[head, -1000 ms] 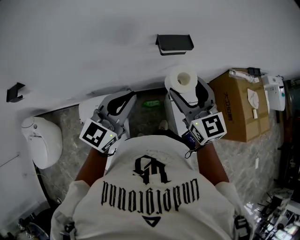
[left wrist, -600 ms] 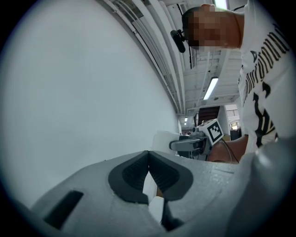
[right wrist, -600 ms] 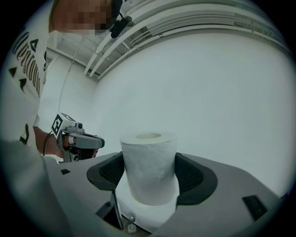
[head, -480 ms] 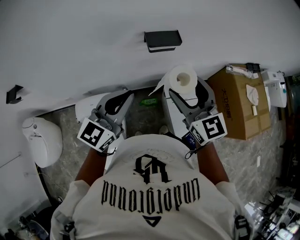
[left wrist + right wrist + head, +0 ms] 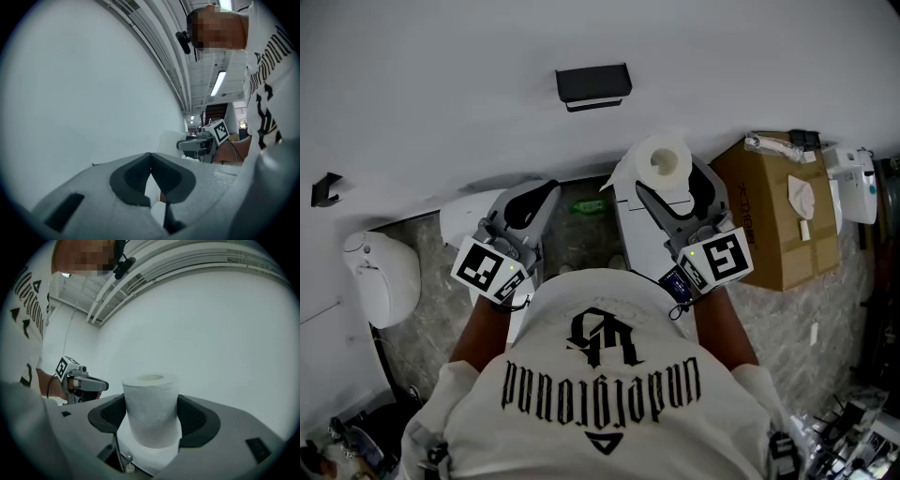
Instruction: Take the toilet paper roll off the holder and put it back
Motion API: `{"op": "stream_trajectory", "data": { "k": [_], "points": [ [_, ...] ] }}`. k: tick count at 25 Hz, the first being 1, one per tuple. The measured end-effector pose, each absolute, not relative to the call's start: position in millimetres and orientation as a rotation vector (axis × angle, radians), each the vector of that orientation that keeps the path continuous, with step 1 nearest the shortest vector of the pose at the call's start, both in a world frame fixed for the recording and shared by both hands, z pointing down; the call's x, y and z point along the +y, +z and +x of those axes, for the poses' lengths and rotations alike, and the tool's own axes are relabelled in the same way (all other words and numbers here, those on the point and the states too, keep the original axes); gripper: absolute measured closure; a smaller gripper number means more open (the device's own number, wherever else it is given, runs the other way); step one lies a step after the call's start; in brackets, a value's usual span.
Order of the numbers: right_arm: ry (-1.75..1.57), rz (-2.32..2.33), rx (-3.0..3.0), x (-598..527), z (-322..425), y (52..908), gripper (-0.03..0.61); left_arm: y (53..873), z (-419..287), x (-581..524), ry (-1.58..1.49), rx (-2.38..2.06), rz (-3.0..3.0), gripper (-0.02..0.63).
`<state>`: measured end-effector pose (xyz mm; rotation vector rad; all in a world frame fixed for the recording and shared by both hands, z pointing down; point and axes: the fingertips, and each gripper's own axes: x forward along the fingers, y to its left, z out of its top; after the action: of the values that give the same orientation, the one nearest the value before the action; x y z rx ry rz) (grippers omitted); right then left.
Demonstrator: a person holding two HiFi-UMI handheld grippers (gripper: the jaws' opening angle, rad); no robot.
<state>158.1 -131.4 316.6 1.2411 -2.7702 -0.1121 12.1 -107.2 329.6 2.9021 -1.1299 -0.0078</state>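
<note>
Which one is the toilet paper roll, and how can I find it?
Look at the big white wall and find the black holder on it. Just below, to its right, the right tongs squeeze the toilet paper roll. It is the only round white thing with a hole on top.
</note>
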Motion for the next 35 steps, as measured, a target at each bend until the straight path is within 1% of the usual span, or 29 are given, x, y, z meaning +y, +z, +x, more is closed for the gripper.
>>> {"op": "stream_trajectory", "data": {
  "k": [7, 13, 25, 35],
  "points": [
    [-0.095, 1.196, -2.804, -144.6, 200.0, 325.1, 0.258, 338.1, 52.8, -118.9, 0.039, -1.193, 2.887, 0.6],
    [-0.081, 1.182, -2.819, -157.1, 213.0, 327.2, 0.258, 341.3, 57.7, -125.6, 0.062, -1.244, 2.861, 0.6],
    [-0.052, 1.161, -2.828, -202.9, 192.2, 332.1, 0.258, 347.8, 38.3, -167.0, 0.023, -1.276, 2.824, 0.6],
    [-0.016, 1.175, -2.839, -256.8, 161.8, 332.7, 0.258, 348.1, 18.6, -219.2, 0.058, -1.241, 2.839, 0.6]
  ]
}}
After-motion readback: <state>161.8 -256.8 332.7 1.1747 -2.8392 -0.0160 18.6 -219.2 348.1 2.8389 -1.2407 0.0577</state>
